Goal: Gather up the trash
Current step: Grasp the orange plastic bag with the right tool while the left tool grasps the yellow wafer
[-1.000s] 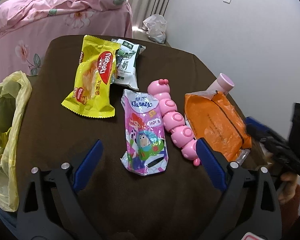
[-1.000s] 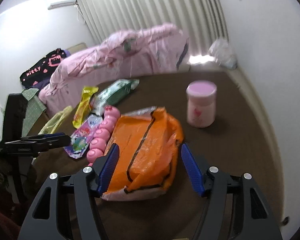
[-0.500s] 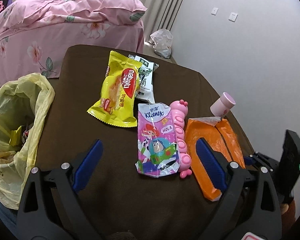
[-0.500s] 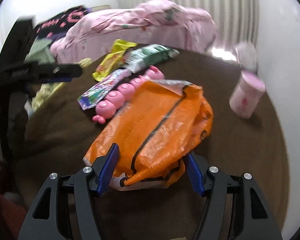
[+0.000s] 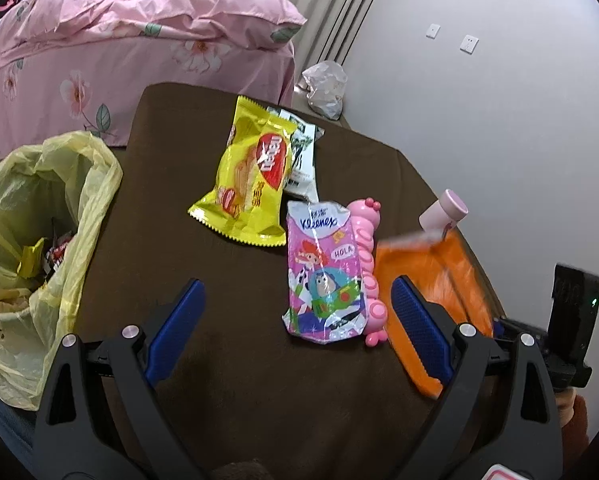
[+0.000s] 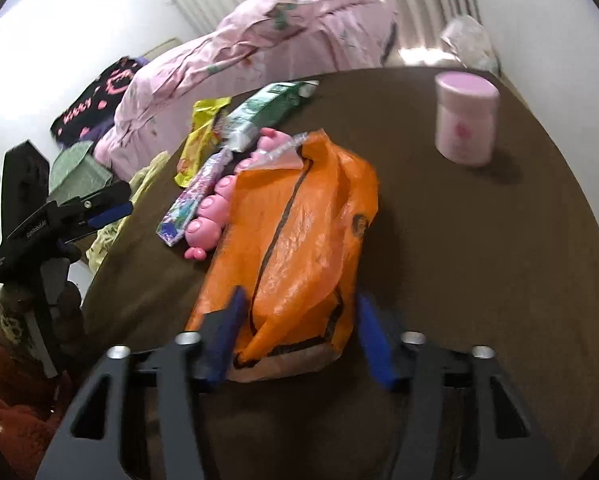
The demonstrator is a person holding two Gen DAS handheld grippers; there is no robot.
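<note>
A pink floral bed [image 5: 139,40] is filling the background, and in front of it the brown table [image 5: 227,380] is carrying the litter. At the table's left edge a yellow trash bag [image 5: 71,184] is gaping open with scraps showing inside. The orange plastic bag [image 6: 299,232] is lying near the right edge, crumpled, right beside the pink caterpillar toy [image 6: 215,208]. The right gripper [image 6: 299,332] has just been closing, its blue fingers [image 6: 225,332] now sitting on either side of the bag's near end; whether both are pressing is hard to call through the blur. The left gripper [image 5: 295,320] is hovering wide open over bare cloth, holding nothing. Further along: the yellow snack wrapper [image 5: 251,176], the Kleenex tissue pack [image 5: 323,272], and the little pink jar [image 6: 465,120] standing upright, well apart.
</note>
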